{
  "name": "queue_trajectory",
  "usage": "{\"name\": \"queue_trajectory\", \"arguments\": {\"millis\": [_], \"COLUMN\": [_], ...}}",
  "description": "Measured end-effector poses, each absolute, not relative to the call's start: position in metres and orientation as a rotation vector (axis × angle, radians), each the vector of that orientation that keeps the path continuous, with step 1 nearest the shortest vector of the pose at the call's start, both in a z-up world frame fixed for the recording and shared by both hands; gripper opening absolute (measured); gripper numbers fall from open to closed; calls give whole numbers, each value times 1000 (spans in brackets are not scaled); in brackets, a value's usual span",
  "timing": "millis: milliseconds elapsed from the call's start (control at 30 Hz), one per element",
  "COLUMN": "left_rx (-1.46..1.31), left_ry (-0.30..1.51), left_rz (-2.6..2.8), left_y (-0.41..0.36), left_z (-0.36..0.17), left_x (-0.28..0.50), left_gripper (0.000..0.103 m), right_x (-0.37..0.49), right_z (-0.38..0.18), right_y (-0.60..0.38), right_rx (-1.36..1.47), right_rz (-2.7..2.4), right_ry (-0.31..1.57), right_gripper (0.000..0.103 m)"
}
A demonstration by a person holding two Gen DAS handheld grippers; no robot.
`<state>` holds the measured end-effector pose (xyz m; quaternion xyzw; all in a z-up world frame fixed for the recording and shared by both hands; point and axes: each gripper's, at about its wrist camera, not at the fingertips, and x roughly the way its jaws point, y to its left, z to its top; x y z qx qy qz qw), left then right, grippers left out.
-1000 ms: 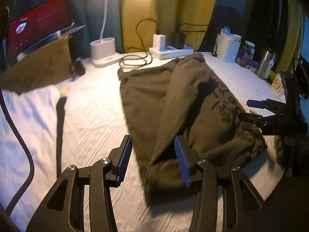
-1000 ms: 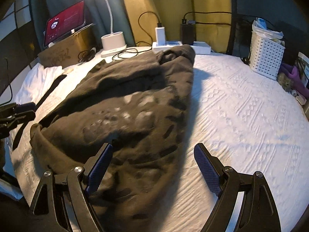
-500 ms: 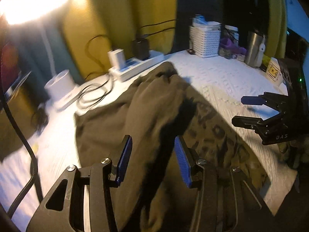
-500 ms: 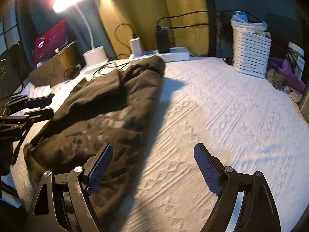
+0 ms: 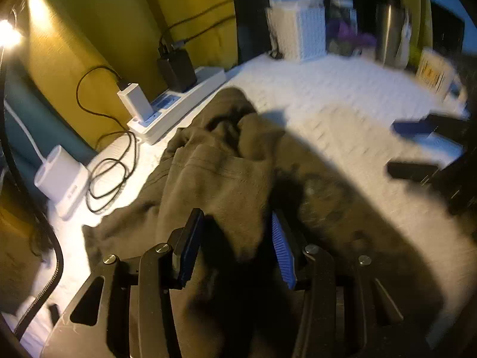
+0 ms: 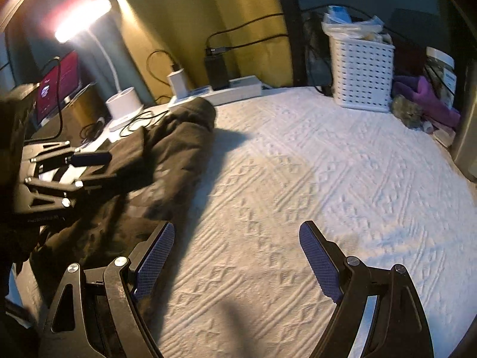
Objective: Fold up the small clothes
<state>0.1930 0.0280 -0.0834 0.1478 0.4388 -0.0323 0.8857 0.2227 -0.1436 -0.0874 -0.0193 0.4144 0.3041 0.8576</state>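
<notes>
Mid-fold: left gripper point(image 5: 235, 247) half-spread over a raised fold of the olive garment point(image 5: 226, 179) on the white bedspread point(image 6: 328, 179), pinch unclear; right gripper point(image 6: 235, 262) wide, empty; next, probably lay and flatten the fold.

Both wrist cameras look steeply down across the bed toward the power strip point(image 5: 179, 106) point(image 6: 229, 91). The left view sits close over the olive garment point(image 5: 226, 179) point(image 6: 167, 155), the right view beside it; both share the white basket point(image 5: 298, 34) point(image 6: 362, 76).
</notes>
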Motion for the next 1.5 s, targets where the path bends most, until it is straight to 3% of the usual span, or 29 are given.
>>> {"name": "queue_trajectory", "arguments": {"millis": [67, 100, 133, 300, 767, 1200, 1367, 1433, 1500], "left_rx": [298, 284, 273, 164, -37, -199, -221, -208, -193], "left_ry": [913, 907, 901, 826, 752, 841, 816, 810, 779], "left_rz": [-68, -67, -65, -46, -3, 35, 50, 82, 101], "left_y": [34, 38, 42, 71, 161, 215, 217, 217, 215], "left_z": [-85, -84, -81, -58, -52, -92, -81, -75, -67], "left_x": [193, 192, 191, 178, 166, 174, 167, 167, 161], "left_gripper": [38, 18, 13, 9, 8, 5, 10, 28, 36], "right_x": [224, 224, 225, 231, 231, 251, 254, 254, 252], "right_z": [-88, -88, -88, -83, -61, -92, -97, -96, -93], "right_y": [-144, -144, -142, -133, -72, -10, -9, -10, -10], "right_rx": [-41, -46, -53, -77, -143, -216, -205, -205, -202], "right_rz": [636, 638, 642, 648, 707, 694, 697, 695, 694], "right_ry": [876, 877, 878, 871, 852, 954, 972, 972, 969], "right_gripper": [87, 87, 87, 87, 87, 87, 87, 87, 87]}}
